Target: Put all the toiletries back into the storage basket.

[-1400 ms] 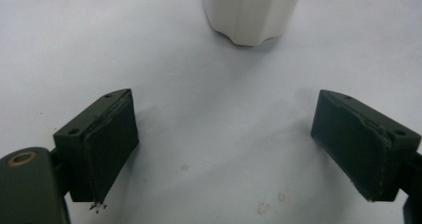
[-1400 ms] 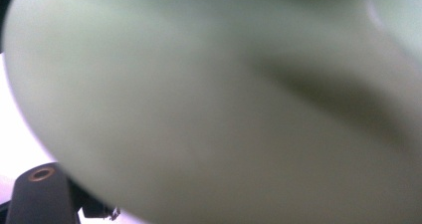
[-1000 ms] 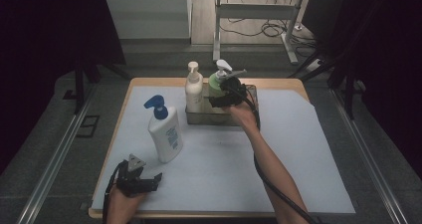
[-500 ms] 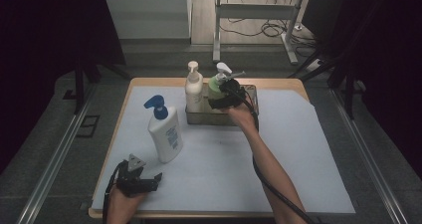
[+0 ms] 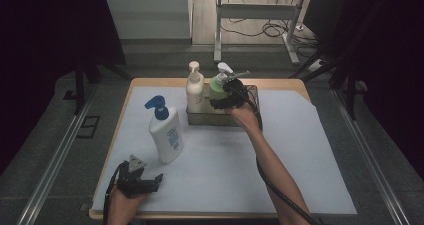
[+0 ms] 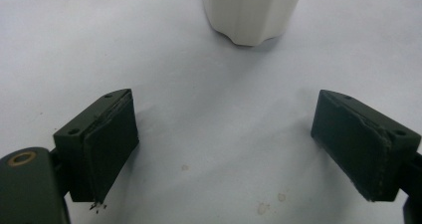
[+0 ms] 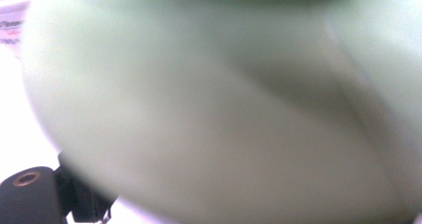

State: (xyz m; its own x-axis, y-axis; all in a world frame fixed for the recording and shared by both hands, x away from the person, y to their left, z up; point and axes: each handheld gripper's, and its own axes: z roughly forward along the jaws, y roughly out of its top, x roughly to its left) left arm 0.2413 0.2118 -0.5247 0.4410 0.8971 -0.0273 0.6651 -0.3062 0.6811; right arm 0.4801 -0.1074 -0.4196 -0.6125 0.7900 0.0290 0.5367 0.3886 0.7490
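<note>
White-covered table [image 5: 300,150], frame centre. Green bottle [image 5: 218,87] in metal basket [image 5: 250,92] gripped by right gripper [image 5: 226,96]; lift judged next. Left gripper [image 5: 145,182] held open, idle.

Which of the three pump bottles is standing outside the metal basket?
The white bottle with the blue pump, standing alone on the white table cover. The cream bottle and the green bottle both sit in the basket.
</note>
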